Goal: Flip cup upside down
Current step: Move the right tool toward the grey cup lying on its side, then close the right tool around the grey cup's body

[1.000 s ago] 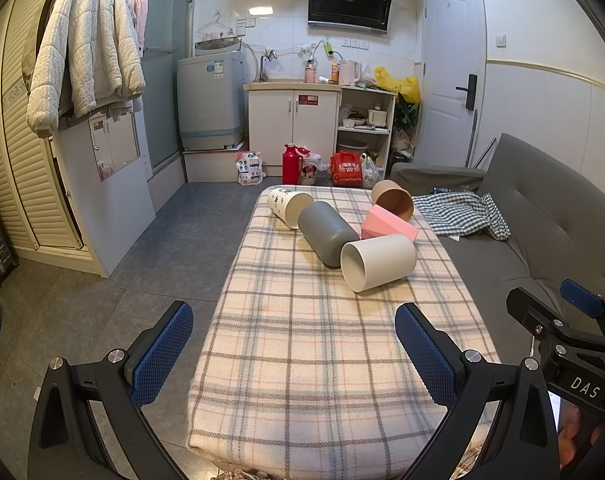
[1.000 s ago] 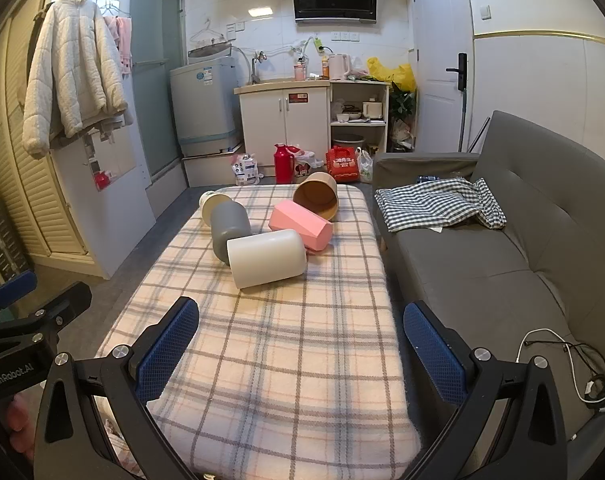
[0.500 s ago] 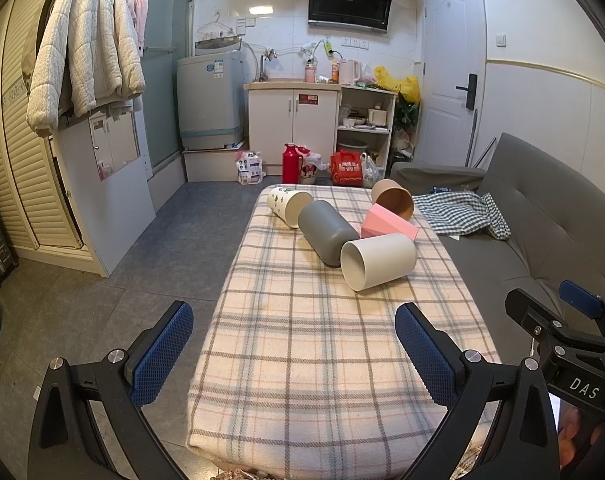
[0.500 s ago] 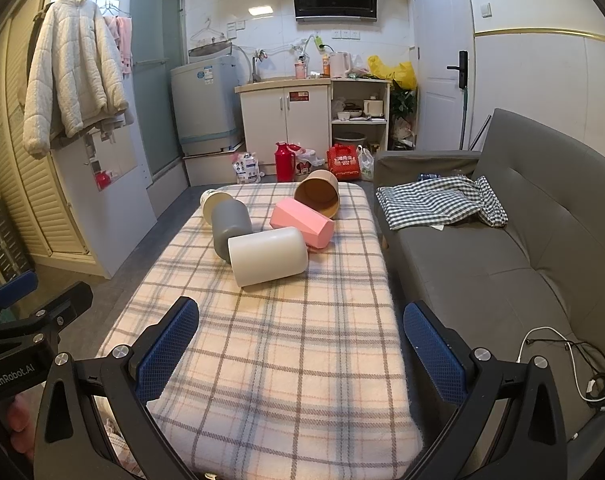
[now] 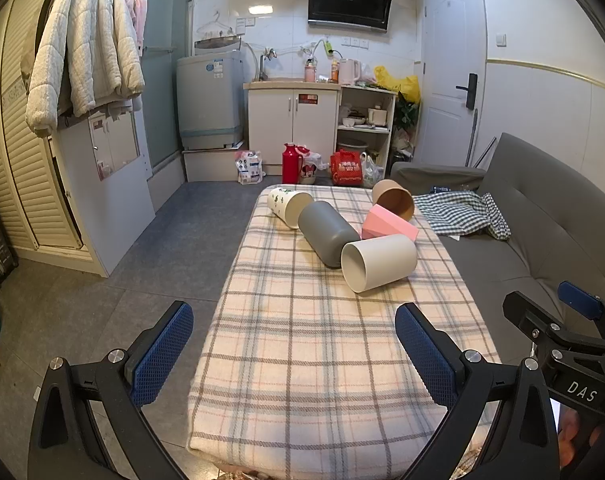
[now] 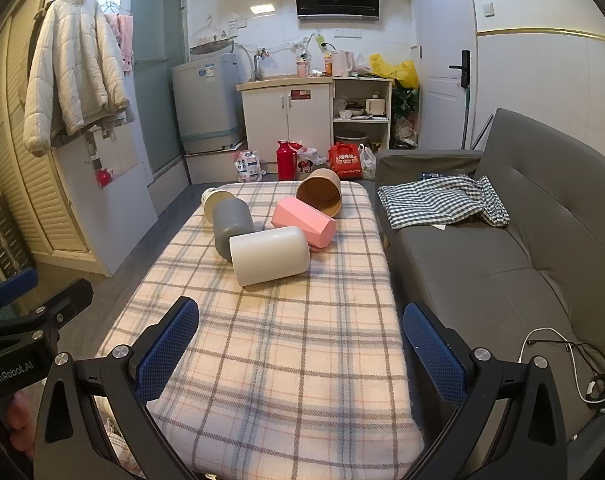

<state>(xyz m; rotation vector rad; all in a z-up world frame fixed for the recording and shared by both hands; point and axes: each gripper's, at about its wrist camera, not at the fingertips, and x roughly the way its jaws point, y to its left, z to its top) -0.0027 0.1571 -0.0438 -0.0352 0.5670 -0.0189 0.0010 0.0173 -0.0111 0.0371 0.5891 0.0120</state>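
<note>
Several cups lie on their sides on the plaid-covered table (image 5: 302, 352): a cream cup (image 5: 378, 262) nearest, a grey cup (image 5: 326, 232), a pink faceted cup (image 5: 388, 224), a brown cup (image 5: 394, 198) and a white printed cup (image 5: 288, 204). They also show in the right wrist view: cream (image 6: 268, 254), grey (image 6: 232, 224), pink (image 6: 304, 220), brown (image 6: 320, 196). My left gripper (image 5: 294, 344) is open and empty above the table's near end. My right gripper (image 6: 300, 344) is open and empty, also short of the cups.
A grey sofa (image 6: 502, 248) with a checked cloth (image 6: 438, 200) runs along the table's right side. Cabinets, a washing machine (image 5: 210, 96) and bags stand beyond the far end. A louvred wardrobe (image 5: 6, 160) is at the left. A cable (image 6: 574, 360) lies on the sofa.
The right wrist view has edged slightly closer to the cups. The left gripper has not visibly moved. Both stay open.
</note>
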